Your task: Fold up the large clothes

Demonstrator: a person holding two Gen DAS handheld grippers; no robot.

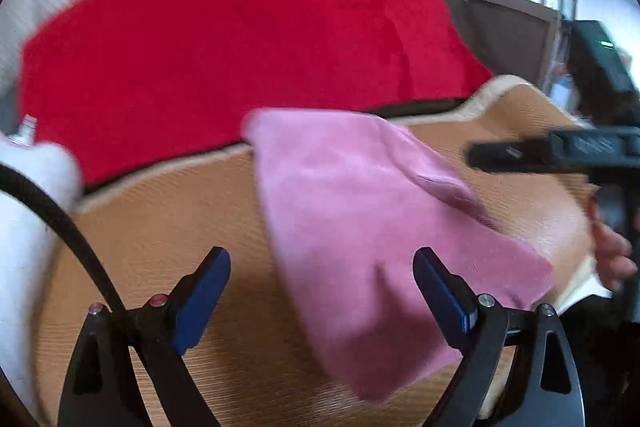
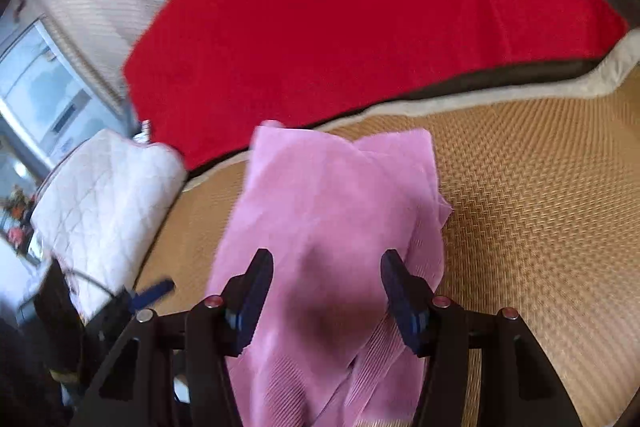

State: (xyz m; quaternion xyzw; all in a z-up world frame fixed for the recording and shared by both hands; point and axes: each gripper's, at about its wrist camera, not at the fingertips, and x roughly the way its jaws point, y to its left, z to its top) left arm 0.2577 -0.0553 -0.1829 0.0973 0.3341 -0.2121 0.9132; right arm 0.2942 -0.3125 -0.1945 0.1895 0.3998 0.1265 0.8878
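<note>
White quilted bedding (image 2: pixel 104 195) lies at the left edge of a woven tan mat (image 2: pixel 540 227), with a red blanket (image 2: pixel 360 7) spread beyond it. Near the middle of the mat the folded pink garment (image 2: pixel 332 207) rests flat; the left claw (image 1: pixel 322 291) hangs over its near edge, spread wide with nothing between the blue pads, while the right claw (image 2: pixel 326 291) hovers above the cloth, partly open and gripping nothing

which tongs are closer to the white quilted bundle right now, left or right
Left. The white quilted bundle sits just beside the left tongs, at their left edge. The right tongs hover over the pink cloth, farther from the bundle.
</note>
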